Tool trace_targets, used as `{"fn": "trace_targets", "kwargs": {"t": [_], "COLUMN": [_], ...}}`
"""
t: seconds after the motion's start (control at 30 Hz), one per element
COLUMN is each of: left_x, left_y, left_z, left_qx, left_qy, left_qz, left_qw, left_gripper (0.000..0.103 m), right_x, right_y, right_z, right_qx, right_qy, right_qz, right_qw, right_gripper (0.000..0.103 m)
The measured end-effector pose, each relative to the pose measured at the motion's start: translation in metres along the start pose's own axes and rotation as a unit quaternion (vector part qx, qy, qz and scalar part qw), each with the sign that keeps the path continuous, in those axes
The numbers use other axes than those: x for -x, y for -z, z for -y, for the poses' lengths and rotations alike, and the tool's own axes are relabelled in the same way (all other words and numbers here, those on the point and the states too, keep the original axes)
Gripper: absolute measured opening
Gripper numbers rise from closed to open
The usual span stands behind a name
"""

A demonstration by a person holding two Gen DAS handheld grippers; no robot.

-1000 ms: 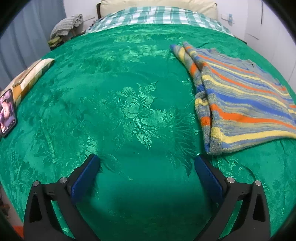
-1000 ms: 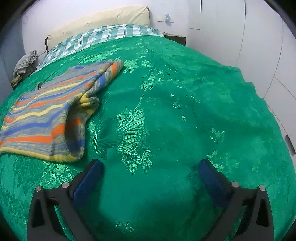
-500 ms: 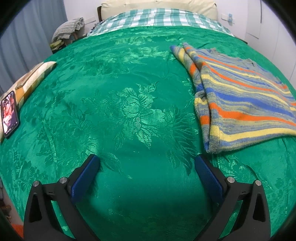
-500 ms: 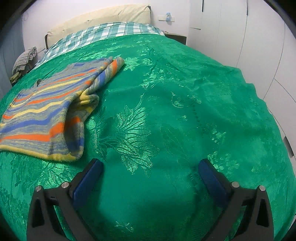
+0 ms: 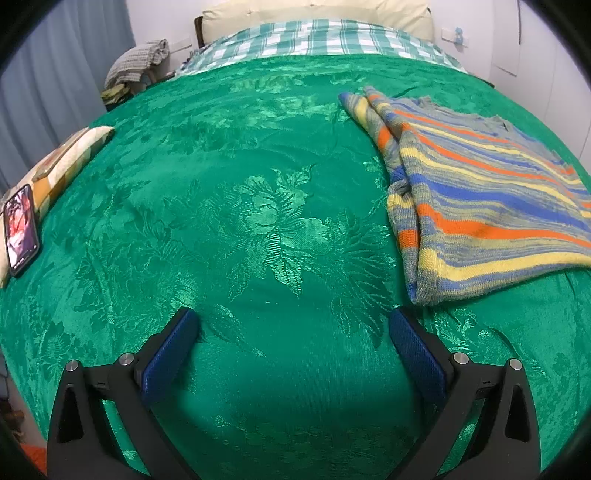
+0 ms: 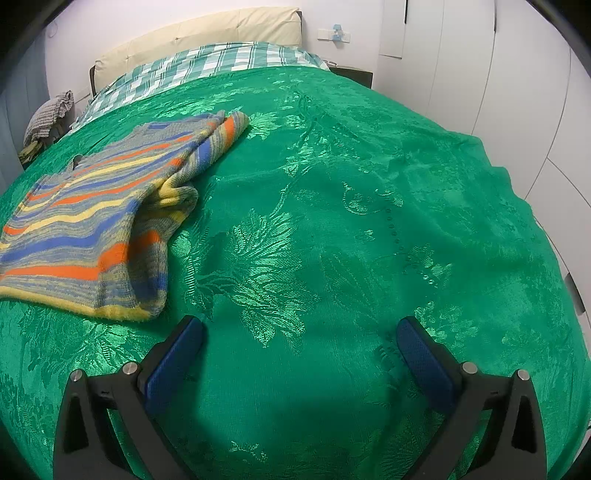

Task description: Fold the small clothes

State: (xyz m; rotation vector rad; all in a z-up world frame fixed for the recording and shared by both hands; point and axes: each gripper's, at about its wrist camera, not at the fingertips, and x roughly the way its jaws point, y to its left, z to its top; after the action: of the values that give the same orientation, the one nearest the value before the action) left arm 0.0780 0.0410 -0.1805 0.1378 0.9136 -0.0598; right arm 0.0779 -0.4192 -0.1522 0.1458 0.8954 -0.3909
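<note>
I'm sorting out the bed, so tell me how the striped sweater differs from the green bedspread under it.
The striped sweater is a knit with orange, blue, yellow and grey bands; the green bedspread is one colour with a shiny woven flower pattern. The sweater covers only a patch; the bedspread covers nearly the whole bed. The sweater's sleeves are bunched; the bedspread lies mostly smooth. Both lie flat, ungripped.

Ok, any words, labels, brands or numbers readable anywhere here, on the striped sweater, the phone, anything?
None can be read.
Striped knitted sweater: no tag or print showing.
Black phone with a lit screen at the edge of the green floral bedspread: a picture only, too blurred for any text.
White wall fitting with a blue piece: too small to read.
</note>
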Motion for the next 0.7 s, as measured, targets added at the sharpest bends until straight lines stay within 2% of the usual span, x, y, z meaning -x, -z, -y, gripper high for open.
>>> {"fn": "trace_targets", "kwargs": {"t": [0.7], "left_x": [0.0004], "left_y": [-0.0004], "left_z": [0.0], "left_qx": [-0.001], "left_qy": [-0.002], "left_qz": [0.001], "left_qw": [1.0], "left_gripper": [0.102], "right_x": [-0.0008], "right_y": [0.0005], "right_z": [-0.0035], "right_qx": [0.002], "right_qy": [0.005], "right_qz": [0.004], "right_qw": [1.0], "right_gripper": [0.103]}}
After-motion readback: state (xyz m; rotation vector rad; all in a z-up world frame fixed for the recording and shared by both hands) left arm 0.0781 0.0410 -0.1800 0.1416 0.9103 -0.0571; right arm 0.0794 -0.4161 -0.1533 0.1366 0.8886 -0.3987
